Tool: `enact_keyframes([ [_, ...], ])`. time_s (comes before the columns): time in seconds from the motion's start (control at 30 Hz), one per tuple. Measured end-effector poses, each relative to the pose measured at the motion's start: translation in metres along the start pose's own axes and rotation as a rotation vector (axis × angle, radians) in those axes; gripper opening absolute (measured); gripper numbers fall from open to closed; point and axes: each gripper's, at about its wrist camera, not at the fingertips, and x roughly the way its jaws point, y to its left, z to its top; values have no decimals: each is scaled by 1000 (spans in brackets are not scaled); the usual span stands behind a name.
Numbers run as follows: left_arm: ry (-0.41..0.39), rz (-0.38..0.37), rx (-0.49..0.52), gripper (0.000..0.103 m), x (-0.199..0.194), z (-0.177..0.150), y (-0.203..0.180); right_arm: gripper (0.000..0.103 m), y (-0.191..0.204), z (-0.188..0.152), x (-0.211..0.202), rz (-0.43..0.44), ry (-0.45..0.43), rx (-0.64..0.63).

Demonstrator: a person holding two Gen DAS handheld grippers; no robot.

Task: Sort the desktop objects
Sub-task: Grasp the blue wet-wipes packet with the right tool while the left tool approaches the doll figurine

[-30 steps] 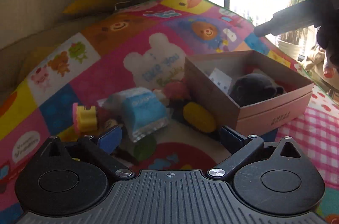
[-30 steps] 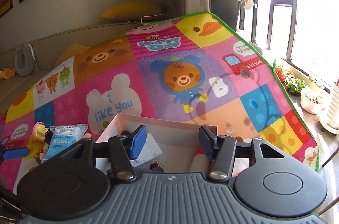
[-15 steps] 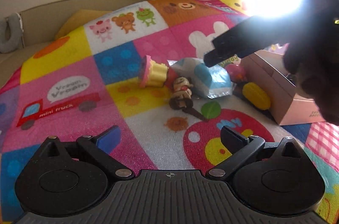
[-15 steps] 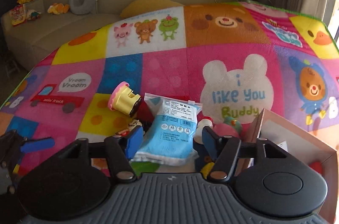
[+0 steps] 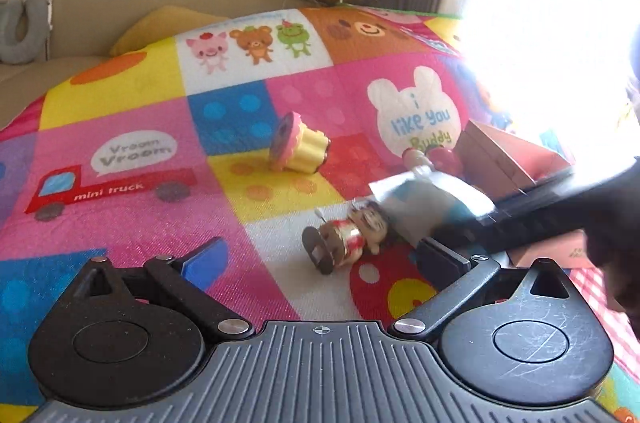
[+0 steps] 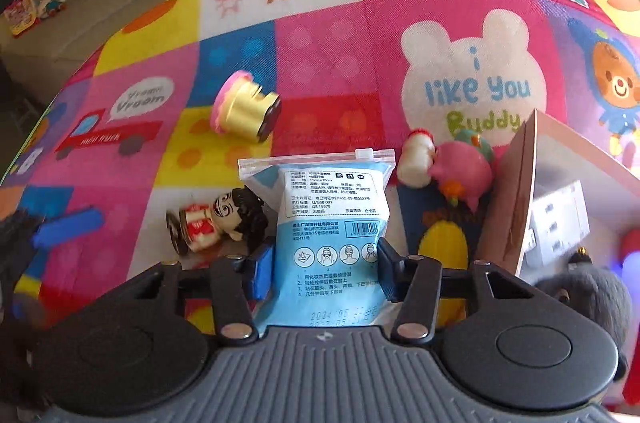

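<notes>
A blue and white zip packet point(image 6: 332, 223) lies on the colourful play mat point(image 6: 320, 63), and my right gripper point(image 6: 324, 275) straddles its lower half. Its jaws are closing and both pads press the packet's sides. In the left wrist view the same packet point(image 5: 424, 199) looks blurred, under the dark right gripper point(image 5: 560, 211). A small dark-haired figurine point(image 6: 216, 219) lies on its side just left of the packet. My left gripper point(image 5: 322, 257) stands open low over the mat, with that figurine point(image 5: 344, 239) just beyond its fingertips. A pink and yellow cupcake toy point(image 5: 298, 149) lies farther back.
A pink cardboard box point(image 6: 516, 191) stands open at the right with a dark plush point(image 6: 580, 291) and a white card inside. A pink round toy point(image 6: 464, 171), a small white figure point(image 6: 418, 155) and a yellow oval piece point(image 6: 444, 247) crowd between packet and box. A sofa edges the mat.
My right gripper swung from over the box to the left, came down over the blue packet and closed onto it. The left gripper shifted left, away from the box.
</notes>
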Motion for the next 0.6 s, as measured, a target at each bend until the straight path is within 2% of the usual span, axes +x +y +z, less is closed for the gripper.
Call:
enact_keyframes([
  [0.1, 24, 7, -11, 103, 3, 3, 2, 50, 3, -38, -40, 56, -33, -66],
  [0.2, 42, 8, 58, 102, 9, 4, -9, 50, -4, -70, -72, 96, -66, -64],
  [0.37, 59, -2, 166, 102, 19, 6, -29, 50, -26, -119, -96, 30, -109, 0],
  [0.53, 88, 26, 209, 102, 42, 16, -36, 51, -43, -150, -103, 2, -130, 81],
  [0.6, 119, 21, 204, 102, 51, 18, -35, 51, -46, -155, -106, 17, -140, 100],
])
